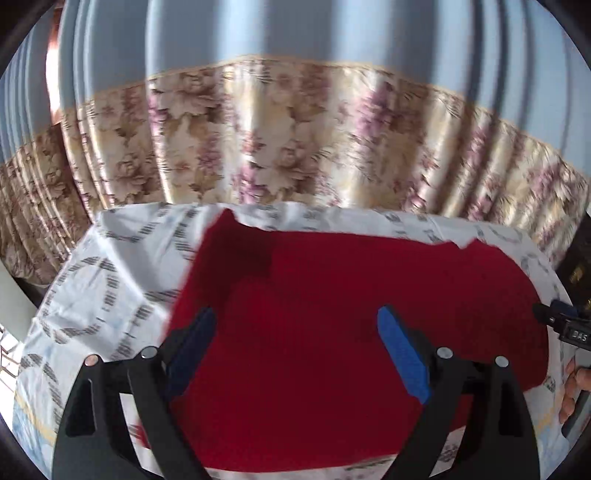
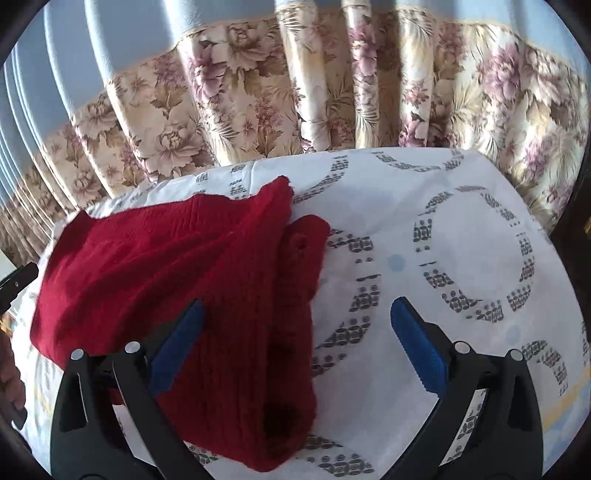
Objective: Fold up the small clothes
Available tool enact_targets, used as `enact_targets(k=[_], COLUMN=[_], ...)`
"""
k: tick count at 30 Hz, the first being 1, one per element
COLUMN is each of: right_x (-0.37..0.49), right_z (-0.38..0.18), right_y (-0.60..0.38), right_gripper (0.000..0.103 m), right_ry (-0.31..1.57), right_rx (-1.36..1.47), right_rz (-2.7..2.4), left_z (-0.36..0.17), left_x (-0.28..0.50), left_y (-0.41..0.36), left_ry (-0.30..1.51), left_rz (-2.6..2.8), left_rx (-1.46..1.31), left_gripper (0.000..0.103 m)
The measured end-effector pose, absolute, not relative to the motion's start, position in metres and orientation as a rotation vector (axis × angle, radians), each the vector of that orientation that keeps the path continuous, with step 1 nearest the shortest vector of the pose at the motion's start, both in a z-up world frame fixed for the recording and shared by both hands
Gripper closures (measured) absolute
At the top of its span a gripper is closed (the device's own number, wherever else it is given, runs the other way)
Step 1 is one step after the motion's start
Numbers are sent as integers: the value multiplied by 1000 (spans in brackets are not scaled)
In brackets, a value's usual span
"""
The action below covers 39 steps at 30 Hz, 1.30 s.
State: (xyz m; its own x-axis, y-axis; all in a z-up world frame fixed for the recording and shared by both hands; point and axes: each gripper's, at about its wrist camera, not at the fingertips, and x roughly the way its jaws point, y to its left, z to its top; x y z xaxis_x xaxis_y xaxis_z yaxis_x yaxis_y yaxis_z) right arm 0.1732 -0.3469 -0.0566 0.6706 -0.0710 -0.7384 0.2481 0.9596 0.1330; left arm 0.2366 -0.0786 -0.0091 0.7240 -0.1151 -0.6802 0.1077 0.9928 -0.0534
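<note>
Two grippers up, both with jaws spread wide and nothing between the pads. No earlier view to compare against.

Left gripper: black frame, blue pads, hanging above the dark red knitted garment. Pads are clear of the knit, no contact visible. Left-wrist view is motion-blurred, so fine detail on the fabric is poor.

Right gripper: same build, blue pads parted. Its left finger sits over the garment's right edge, its right finger over bare cloth. Released, grasping nothing.

Garment position: lies on the white table cover printed with grey ring patterns, toward the left half of that cover as the right wrist sees it. It looks partly folded: a layer is doubled over along the right side, with a rounded flap poking out at the upper right and one pointed corner raised near the far edge. Surface is wrinkled with diagonal ridges. In the left-wrist view it spreads broadly across the cover centre.

Behind the table: pleated curtain, floral beige-and-mauve band below a plain pale blue upper part.

A hand gripping the other tool's handle shows at the right edge of the left-wrist view.
</note>
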Motion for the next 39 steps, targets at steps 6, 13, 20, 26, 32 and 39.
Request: enact_targets(k=[6,13,20,26,32,39], right_x=[186,191,196,197,196,195], right_z=[-70,-77,-91,-94,-97,-88], right_y=[-335,-314,-319,-318,-323,-306], right_gripper=[3,3,3,3,13,59], right_ry=[849,851,867,870,878,859], right_rx=[187,38,132,170,248,224], right_rz=[-193,-274,-296,-280,-197,-105], left_z=[-24,-42,-51,-51,-52,-52], left_x=[237,241,243,242,243,244], left_y=[-99,-81,-76,-77,-77,-77], left_ry=[762,775,787,786,788,791], left_rz=[-154,-120,-109,-107,-108,-112], left_rx=[4,-17,-30,-29,-33,-43], left_gripper=[14,14,14,13,12,12])
